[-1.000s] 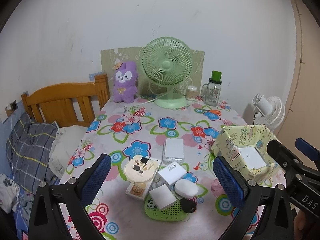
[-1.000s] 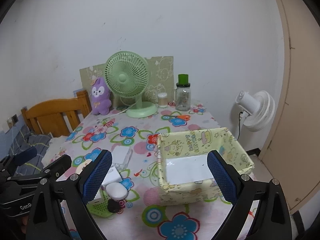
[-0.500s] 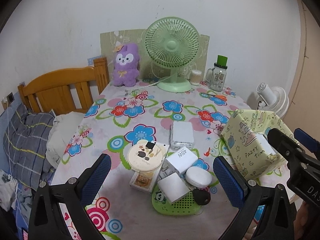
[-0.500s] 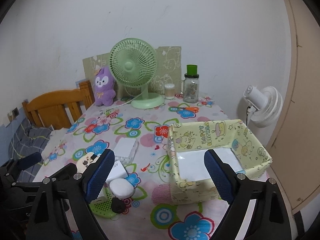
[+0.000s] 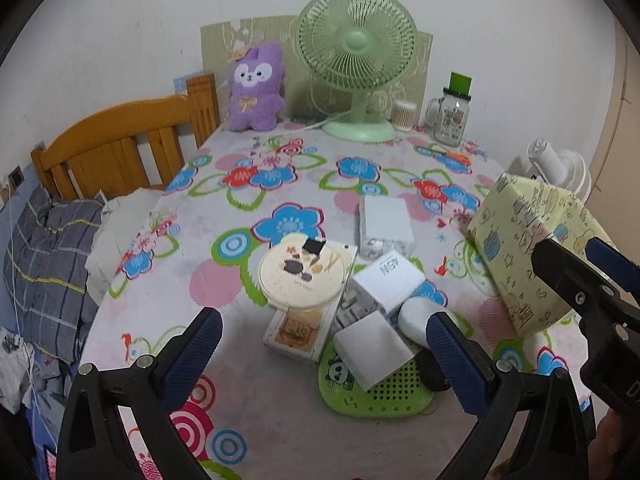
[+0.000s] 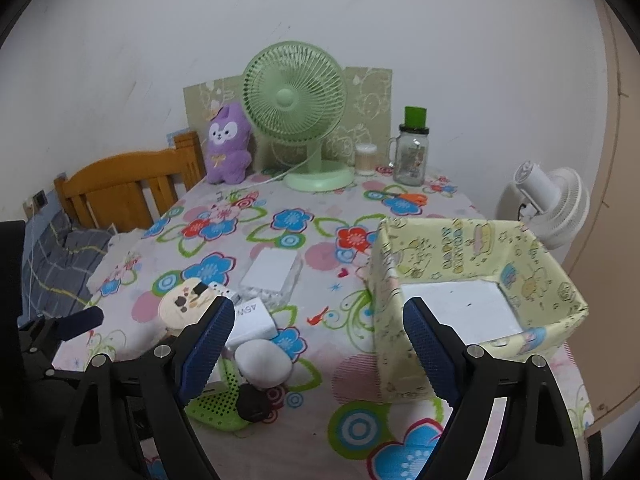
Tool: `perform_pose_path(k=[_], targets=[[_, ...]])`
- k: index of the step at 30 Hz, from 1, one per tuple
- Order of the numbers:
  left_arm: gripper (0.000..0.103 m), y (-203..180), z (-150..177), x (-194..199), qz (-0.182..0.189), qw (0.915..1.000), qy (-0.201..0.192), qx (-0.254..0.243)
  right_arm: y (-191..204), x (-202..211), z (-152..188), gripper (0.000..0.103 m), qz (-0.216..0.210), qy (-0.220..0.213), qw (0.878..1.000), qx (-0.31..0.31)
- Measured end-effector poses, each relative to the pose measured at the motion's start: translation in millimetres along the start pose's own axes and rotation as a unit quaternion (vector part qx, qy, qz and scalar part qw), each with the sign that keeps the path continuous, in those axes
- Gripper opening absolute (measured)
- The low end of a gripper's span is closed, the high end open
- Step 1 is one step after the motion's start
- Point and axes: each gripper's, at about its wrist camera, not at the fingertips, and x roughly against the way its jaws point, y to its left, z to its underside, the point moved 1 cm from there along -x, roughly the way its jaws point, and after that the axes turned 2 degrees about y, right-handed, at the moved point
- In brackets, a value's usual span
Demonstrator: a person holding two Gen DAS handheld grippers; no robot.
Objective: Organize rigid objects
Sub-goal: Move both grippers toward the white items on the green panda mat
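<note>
A pile of small items lies on the flowered tablecloth: a round cream disc (image 5: pixel 302 274) on a flat card box (image 5: pixel 298 330), a white 45W box (image 5: pixel 388 282), a white square block (image 5: pixel 372 348), a white oval case (image 6: pixel 262 362), a black knob (image 6: pixel 252 402) and a green perforated pad (image 5: pixel 376 394). A white flat box (image 5: pixel 386 222) sits behind them. My left gripper (image 5: pixel 322 324) hangs open above the pile. My right gripper (image 6: pixel 320 308) is open with its jaws closing on nothing, between the pile and the yellow patterned box (image 6: pixel 476 292).
A green fan (image 6: pixel 296 100), a purple plush (image 6: pixel 228 146), a cotton-swab jar (image 6: pixel 365 160) and a green-lidded glass jar (image 6: pixel 412 152) stand along the back wall. A wooden bed frame (image 5: pixel 116 148) with bedding is left of the table. A white fan (image 6: pixel 552 204) stands at right.
Both grippers have sunk toward the table, so the pile and the yellow box look larger and closer. The right jaws stand narrower than before.
</note>
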Motion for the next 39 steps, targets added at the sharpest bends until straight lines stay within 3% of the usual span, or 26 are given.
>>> perform_pose_path(k=[14, 17, 23, 29, 31, 35, 36, 39], targets=[[0.102, -13.0, 17.4, -31.5, 0.014, 0.999, 0.042, -0.004, 15.4, -26.4, 18.2, 0.081, -0.018, 0.032, 0.999, 0.017], [0.1, -14.9, 18.8, -36.2, 0.018, 0.9987, 0.047, 0.001, 16.0, -31.4, 23.7, 0.08, -0.02, 0.043, 0.999, 0.017], [0.085, -17.4, 21.7, -46.6, 0.011, 0.9981, 0.06, 0.01, 11.3, -39.0, 29.7, 0.079, -0.025, 0.062, 0.998, -0.001], [0.084, -23.1, 23.8, -46.6, -0.013, 0.9989, 0.046, 0.001, 8.9, -45.0, 34.3, 0.079, -0.027, 0.077, 0.997, -0.011], [0.071, -27.7, 24.0, -44.8, -0.012, 0.9992, 0.034, -0.016, 8.8, -46.7, 35.9, 0.079, -0.029, 0.082, 0.996, -0.013], [0.058, -32.2, 24.6, -43.1, -0.004, 0.9991, 0.024, -0.035, 9.7, -49.3, 37.9, 0.079, -0.032, 0.09, 0.995, -0.014], [0.047, -32.4, 24.8, -42.7, 0.001, 0.999, 0.024, -0.037, 9.8, -49.8, 38.5, 0.079, -0.032, 0.092, 0.995, -0.015], [0.047, -29.0, 26.0, -45.2, 0.021, 0.999, 0.026, -0.028, 10.0, -51.2, 39.7, 0.079, -0.033, 0.095, 0.995, -0.018]])
